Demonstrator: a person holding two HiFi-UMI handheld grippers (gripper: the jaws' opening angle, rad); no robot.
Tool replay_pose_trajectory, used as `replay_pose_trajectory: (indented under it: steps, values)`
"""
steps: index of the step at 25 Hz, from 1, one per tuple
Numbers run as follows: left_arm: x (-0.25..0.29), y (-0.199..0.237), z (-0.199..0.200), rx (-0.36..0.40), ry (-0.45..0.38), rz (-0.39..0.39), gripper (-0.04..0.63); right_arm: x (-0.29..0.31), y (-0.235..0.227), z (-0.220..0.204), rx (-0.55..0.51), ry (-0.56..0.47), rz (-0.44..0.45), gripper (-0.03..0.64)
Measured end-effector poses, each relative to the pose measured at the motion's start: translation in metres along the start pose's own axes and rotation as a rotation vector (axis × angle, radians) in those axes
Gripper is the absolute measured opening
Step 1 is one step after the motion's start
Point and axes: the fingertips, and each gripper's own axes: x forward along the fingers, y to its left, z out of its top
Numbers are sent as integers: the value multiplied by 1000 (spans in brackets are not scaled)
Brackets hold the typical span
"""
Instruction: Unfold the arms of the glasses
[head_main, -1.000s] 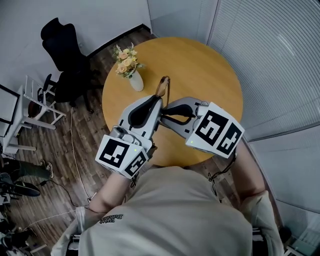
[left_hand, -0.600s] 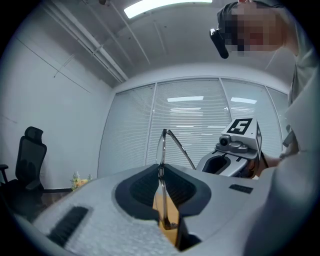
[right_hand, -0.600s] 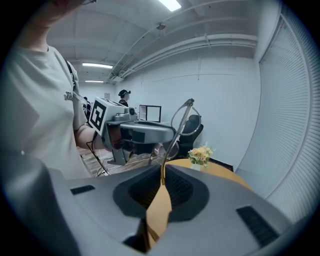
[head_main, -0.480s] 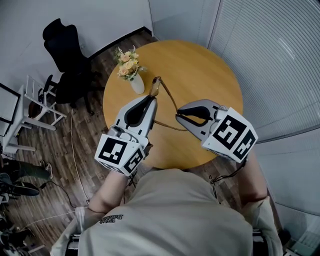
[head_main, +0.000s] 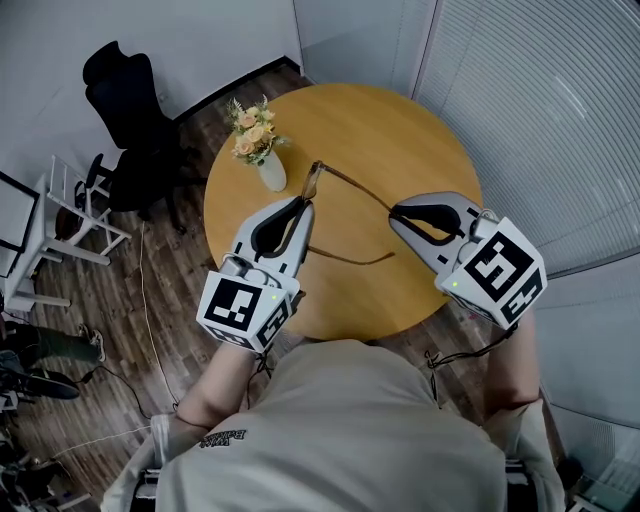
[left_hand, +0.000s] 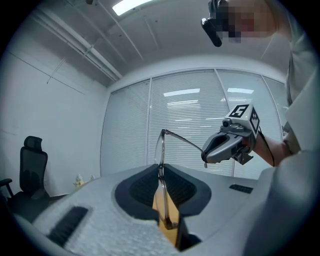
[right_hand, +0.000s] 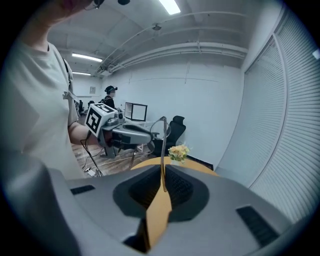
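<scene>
A pair of thin-framed glasses (head_main: 313, 182) hangs over the round wooden table (head_main: 400, 130). My left gripper (head_main: 305, 205) is shut on the front frame (left_hand: 161, 167), which stands edge-on between its jaws. One arm (head_main: 355, 186) runs out from the frame to my right gripper (head_main: 395, 212), which is shut on that arm's end (right_hand: 163, 172). This arm stands swung well away from the frame. The other arm (head_main: 350, 257) trails below, pointing right. From the left gripper view the right gripper (left_hand: 227, 142) sits at the right, at the arm's tip.
A white vase of flowers (head_main: 262, 145) stands at the table's left edge, close to the glasses. A black office chair (head_main: 130, 110) and a white rack (head_main: 70, 200) stand on the wooden floor to the left. Blinds cover the wall on the right.
My right gripper has moved to the right, away from the left one, drawing the glasses arm out from the frame. The left gripper has stayed almost still with the frame.
</scene>
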Motion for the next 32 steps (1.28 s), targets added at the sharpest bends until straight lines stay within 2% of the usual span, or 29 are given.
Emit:
replay_pose_trajectory:
  steps: [6,14,23,32]
  values:
    - [3,-2,-10,10,33,-13,48,-14,-22,1,-8,1,-83,44]
    - [8,-2,-17,10,45,-13,48,-14,-27,-3,-15,-1,-110,44]
    - [8,23,-1,6,4,55,46,-9,-28,11,37,-99,-143,46]
    - [5,60,38,55,-80,149,46,-28,-48,33,55,-211,-267,46]
